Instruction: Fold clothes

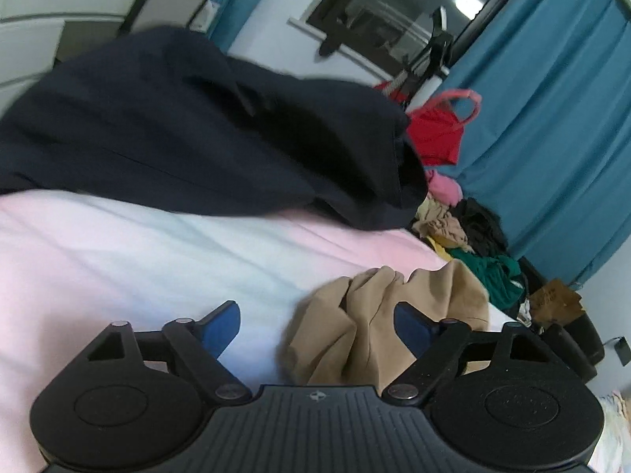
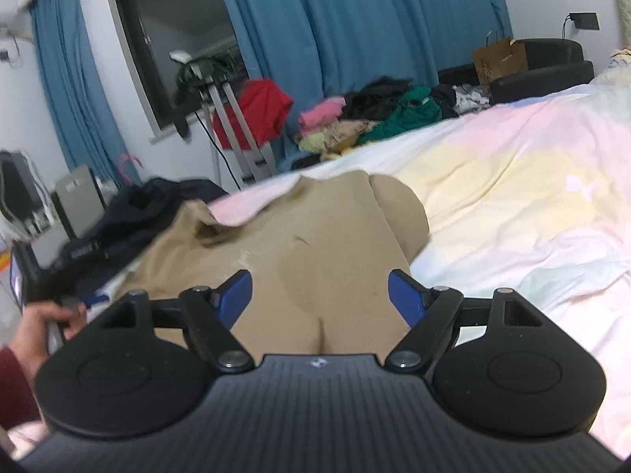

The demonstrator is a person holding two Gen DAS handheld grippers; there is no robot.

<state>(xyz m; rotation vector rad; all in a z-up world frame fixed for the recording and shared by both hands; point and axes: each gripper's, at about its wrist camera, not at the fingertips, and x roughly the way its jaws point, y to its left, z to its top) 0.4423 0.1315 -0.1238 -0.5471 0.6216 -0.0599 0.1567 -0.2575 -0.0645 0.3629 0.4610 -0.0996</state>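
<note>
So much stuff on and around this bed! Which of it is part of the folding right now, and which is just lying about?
In use:
- tan garment, spread on the bed
- right gripper, open above it
- left gripper, open by its bunched end

Lying about:
- dark navy garment
- clothes pile
- red cloth
- cardboard box
- blue curtains

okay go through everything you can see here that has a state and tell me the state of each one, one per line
left gripper: open, nothing pinched, tan cloth beside one pad.
right gripper: open, above the tan garment.
tan garment: crumpled, unfolded, on the bed.
navy garment: loose and unfolded.
bed sheet: spread, lightly wrinkled.
clothes pile: heaped, unfolded.
blue curtains: drawn open at the window.
</note>
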